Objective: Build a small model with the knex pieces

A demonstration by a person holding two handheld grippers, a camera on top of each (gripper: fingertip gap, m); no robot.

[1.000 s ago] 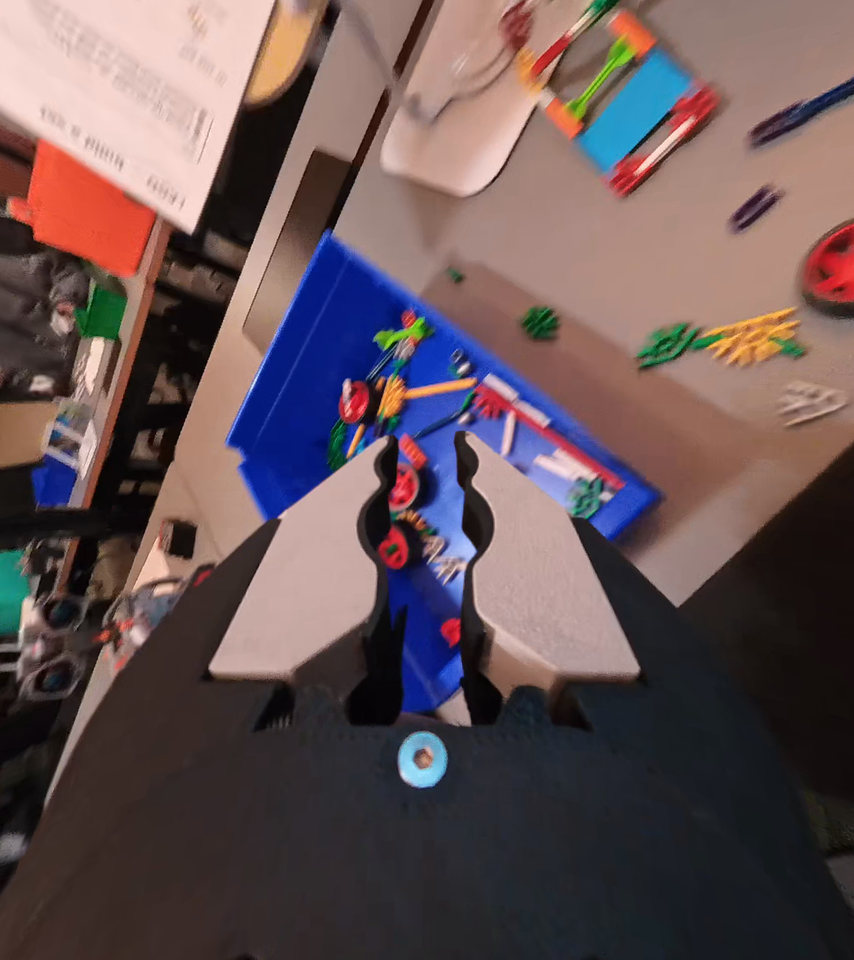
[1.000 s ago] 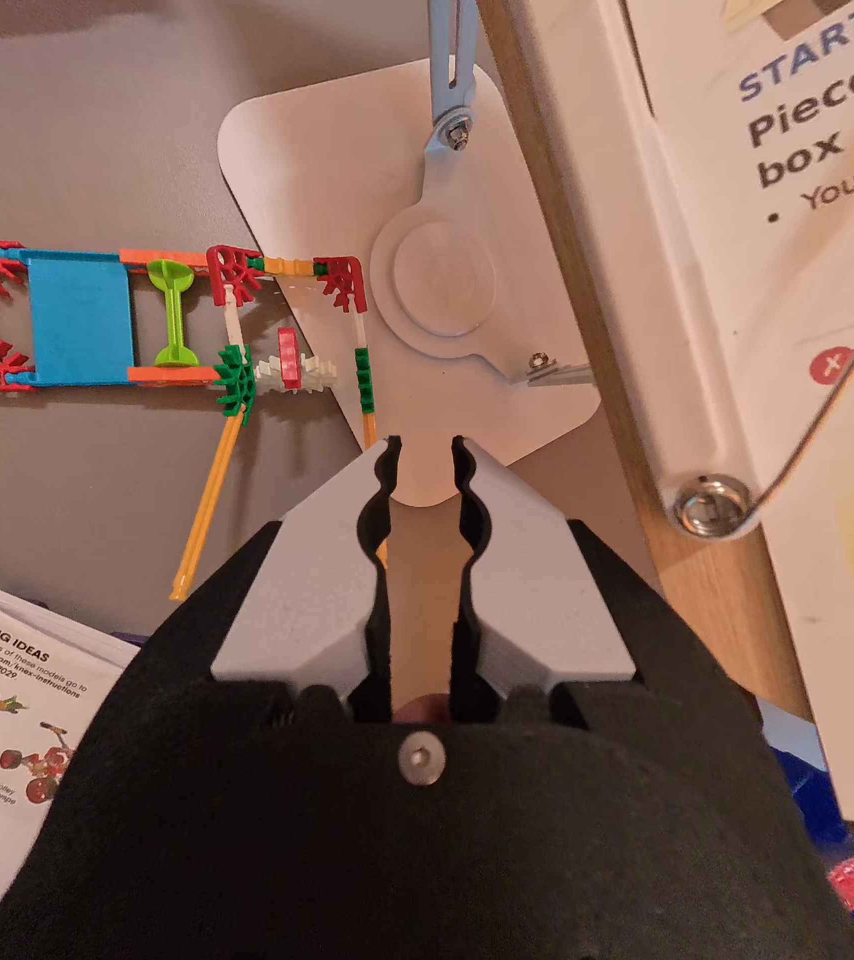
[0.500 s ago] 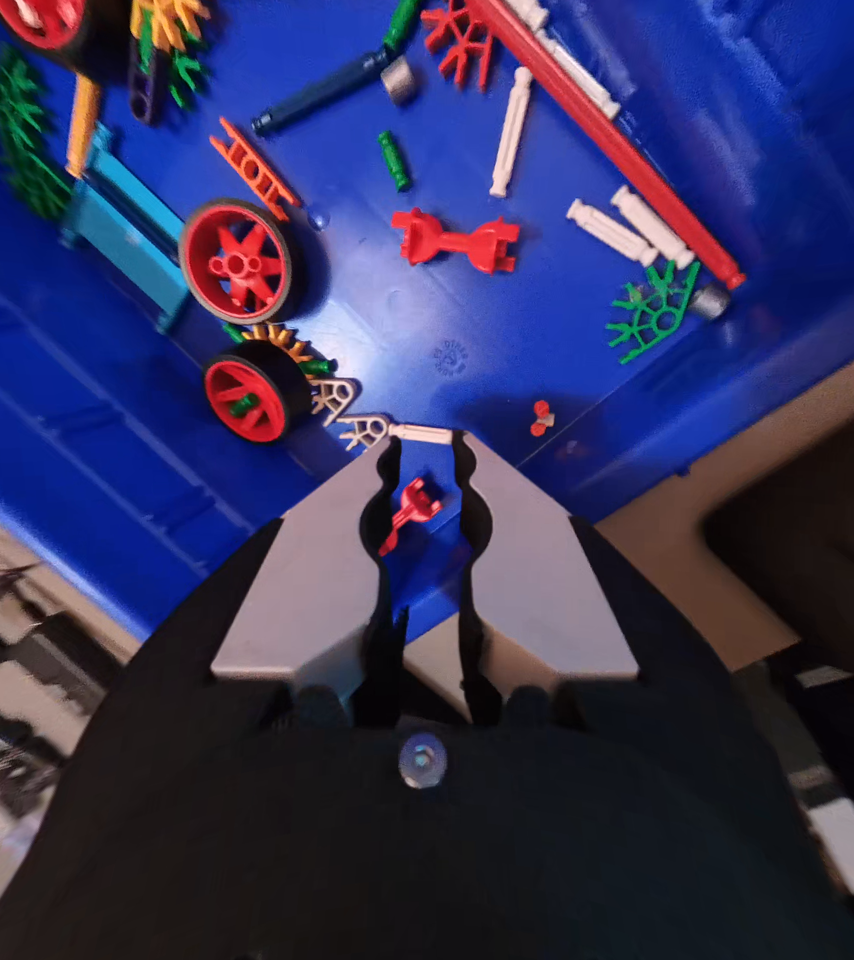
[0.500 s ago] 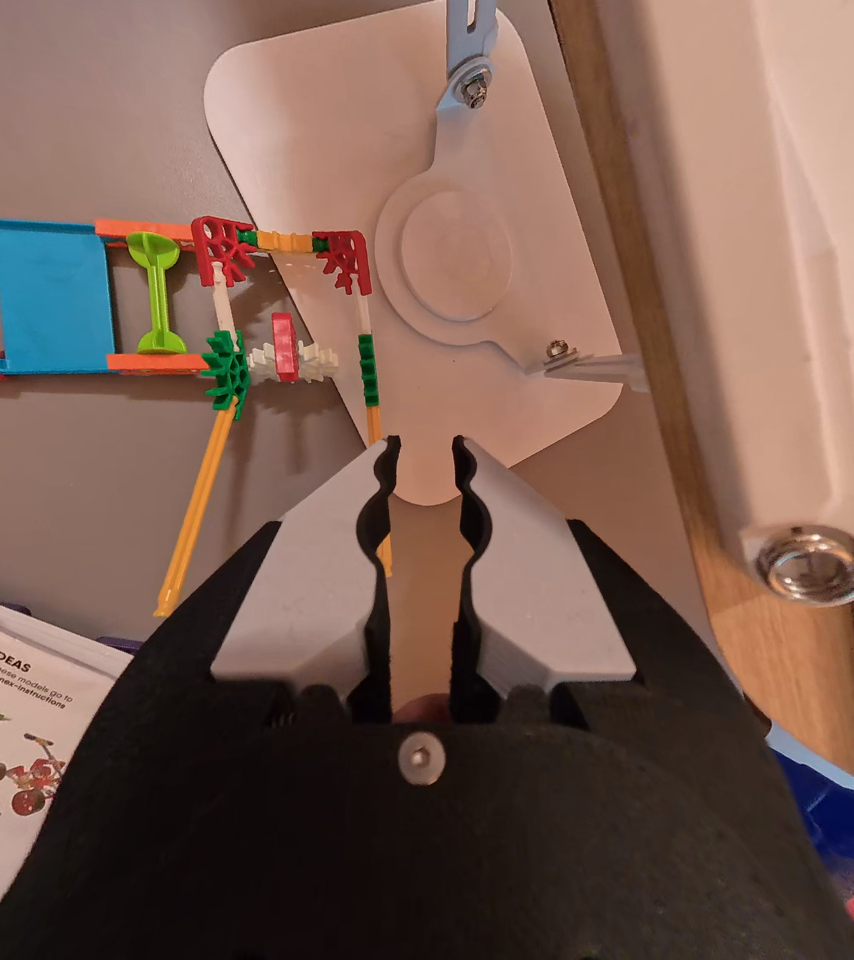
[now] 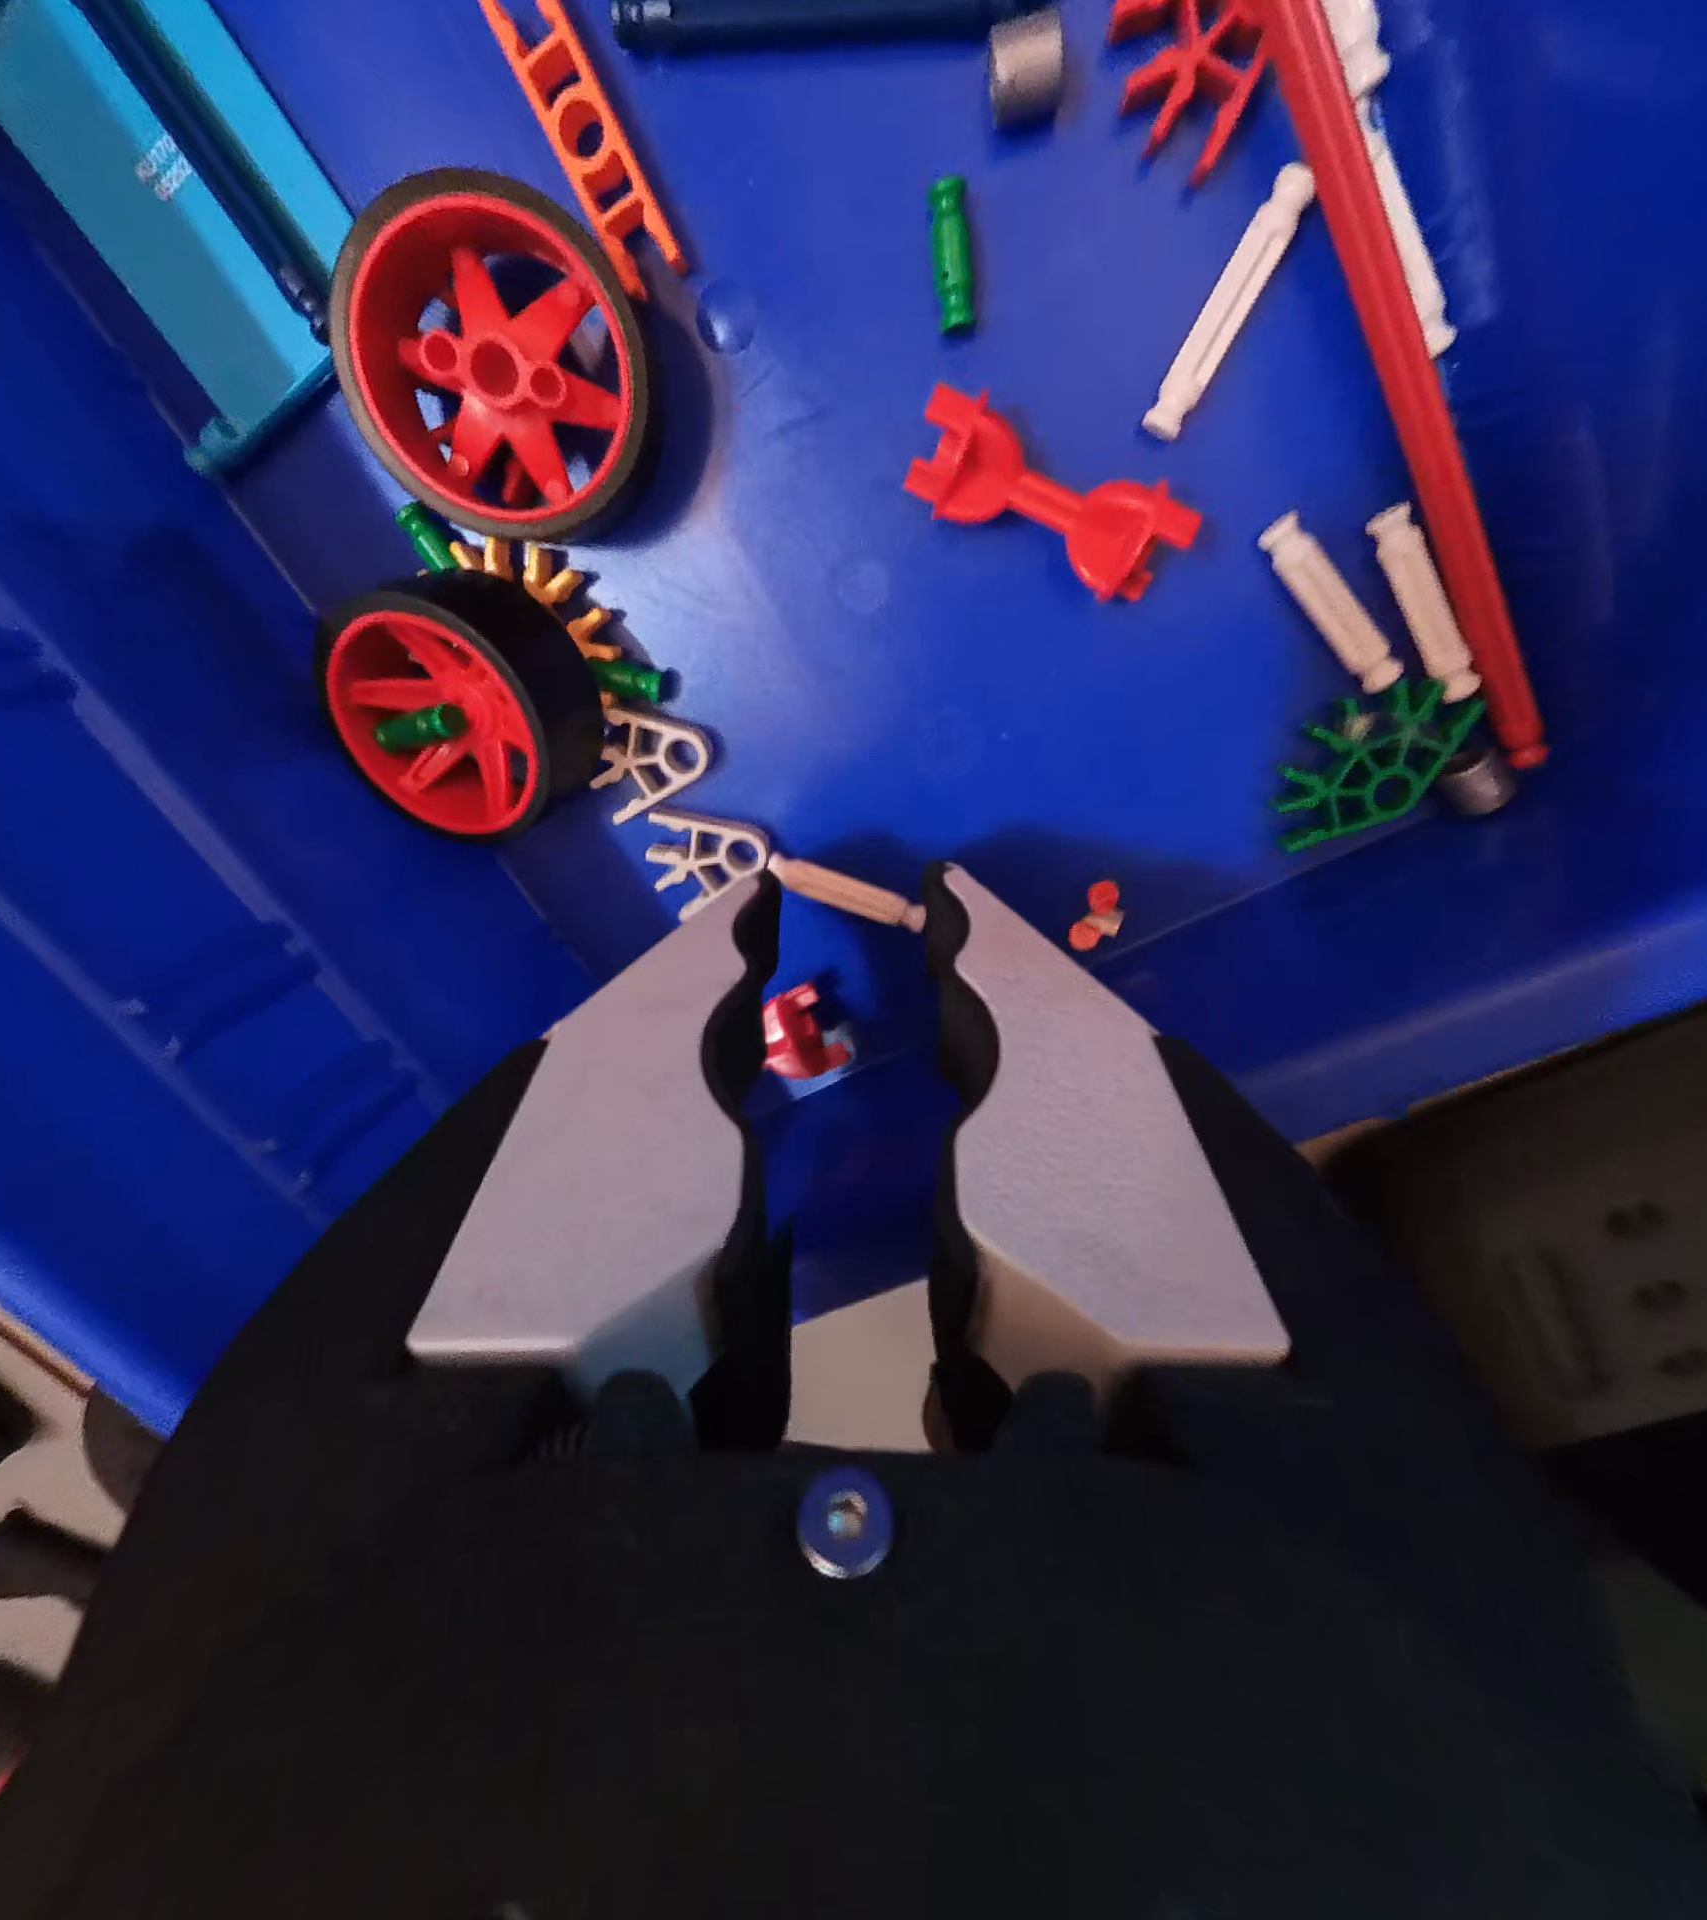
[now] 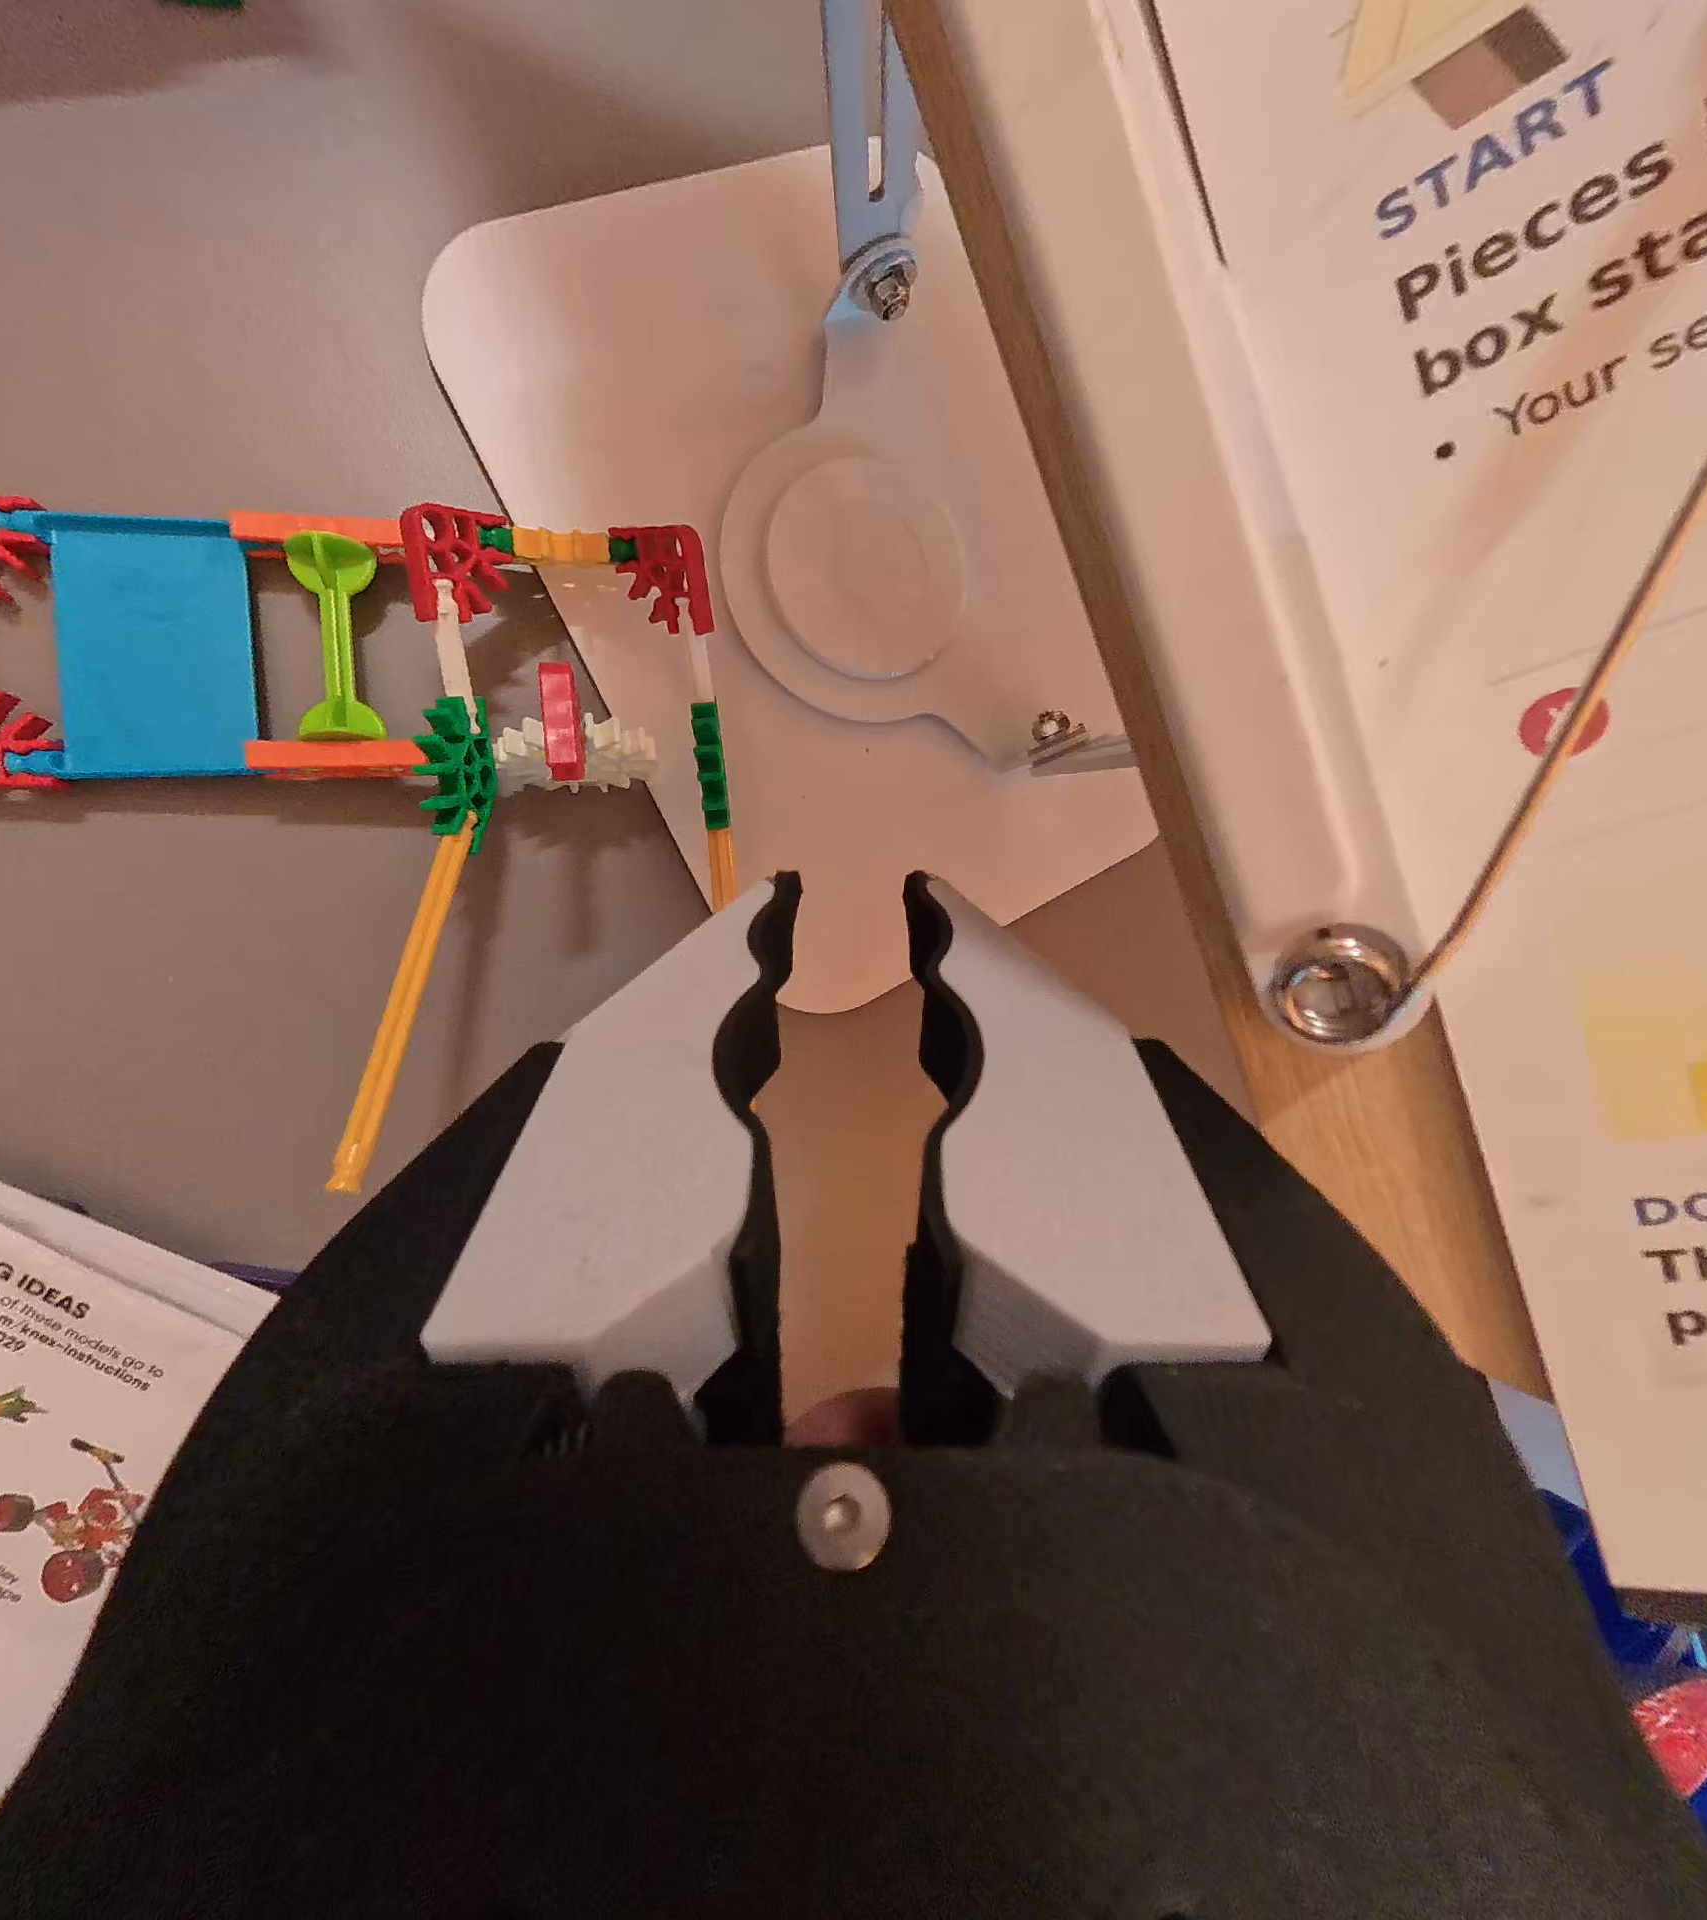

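left gripper [image 5: 849, 888] gapes empty over blue plastic bin [image 5: 153, 935], small white rod [image 5: 844, 891] at its tips. right gripper [image 6: 851, 883] also parted w/ nothing in it, above white lamp base plate [image 6: 620, 395] near colourful rod-and-connector toy frame [image 6: 309, 644].

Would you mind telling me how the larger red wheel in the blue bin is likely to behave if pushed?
The larger red wheel lies flat on the blue bin, so it would probably slide, not roll. Its dark tyre may drag. Open spokes suggest hollow, light plastic.
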